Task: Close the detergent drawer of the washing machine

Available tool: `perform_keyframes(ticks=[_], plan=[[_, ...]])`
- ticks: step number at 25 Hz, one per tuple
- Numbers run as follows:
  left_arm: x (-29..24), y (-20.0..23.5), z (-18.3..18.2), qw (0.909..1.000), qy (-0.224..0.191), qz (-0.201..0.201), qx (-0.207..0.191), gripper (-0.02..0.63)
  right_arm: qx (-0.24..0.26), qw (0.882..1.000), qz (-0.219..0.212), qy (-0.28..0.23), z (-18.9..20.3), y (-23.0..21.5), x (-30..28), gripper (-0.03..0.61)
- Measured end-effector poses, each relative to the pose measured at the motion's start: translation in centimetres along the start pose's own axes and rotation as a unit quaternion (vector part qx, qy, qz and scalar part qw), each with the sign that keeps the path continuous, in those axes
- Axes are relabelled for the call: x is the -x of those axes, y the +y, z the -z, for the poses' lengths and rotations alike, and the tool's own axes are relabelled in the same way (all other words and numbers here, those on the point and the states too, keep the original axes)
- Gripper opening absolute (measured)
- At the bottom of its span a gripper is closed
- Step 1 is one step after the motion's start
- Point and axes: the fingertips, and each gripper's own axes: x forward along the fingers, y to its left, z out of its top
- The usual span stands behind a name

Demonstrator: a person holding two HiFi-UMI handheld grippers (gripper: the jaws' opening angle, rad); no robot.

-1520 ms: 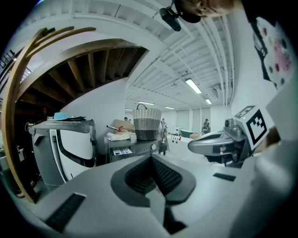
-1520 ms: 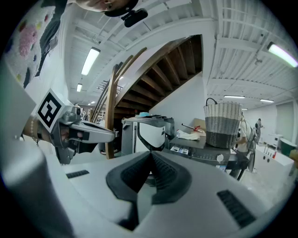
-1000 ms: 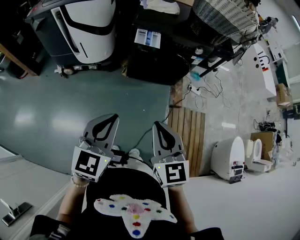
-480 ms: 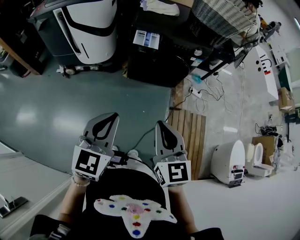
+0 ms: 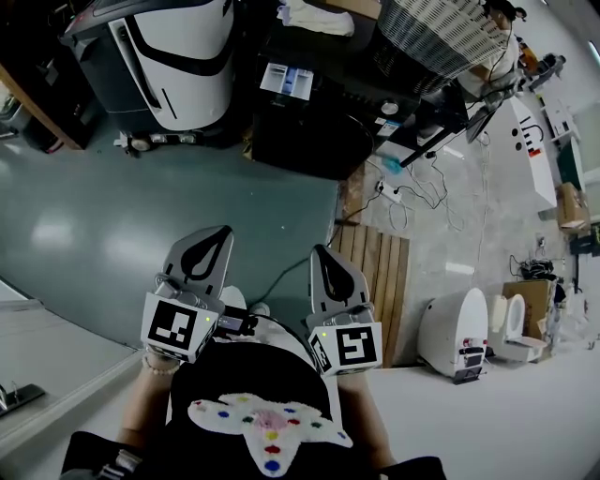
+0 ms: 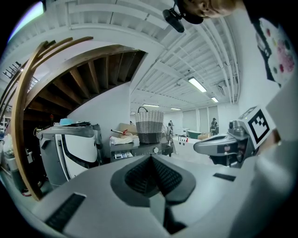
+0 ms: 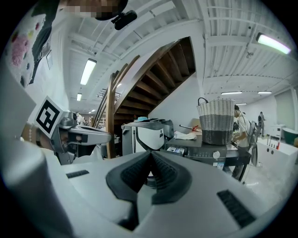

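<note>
A black washing machine (image 5: 314,131) stands well ahead of me, with its detergent drawer (image 5: 287,80) pulled out at the top left. The same machine (image 7: 205,155) and its drawer (image 7: 176,150) appear small in the right gripper view, and the drawer (image 6: 122,155) also in the left gripper view. My left gripper (image 5: 208,246) is shut and empty, held in front of my body. To its right, my right gripper (image 5: 326,264) is shut and empty as well. Both are far from the machine, over the grey-green floor.
A grey and white machine (image 5: 159,61) stands left of the washing machine. A woven basket (image 5: 441,33) and white cloth (image 5: 319,14) sit on top. Cables (image 5: 403,187) and a wooden pallet (image 5: 375,272) lie on the floor to the right. A white toilet-like unit (image 5: 459,323) is far right.
Both grippers have shifted slightly toward the washing machine as I walk; the machine and drawer sit a little nearer and lower-left in the head view. Jaws stayed shut.
</note>
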Motion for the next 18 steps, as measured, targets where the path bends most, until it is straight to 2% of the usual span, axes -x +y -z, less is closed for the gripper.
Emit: perform_keyframes(ticks=[7,12,18], plan=[[-0.4,0.3,0.8,0.9999,0.011,-0.004,-0.001,0.011,0.022,1.000,-0.004,0.003,0.1,-0.1,-0.5,0.003],[-2.1,0.9,0.1,0.9999,-0.005,0.000,-0.014,0.011,0.014,1.000,0.000,0.012,1.1,-0.9,-1.9,0.003],[-5.1,3.3,-0.2,0.9999,-0.004,0.008,-0.014,0.011,0.013,1.000,0.008,0.015,0.8,-2.0,-5.3,0.003]])
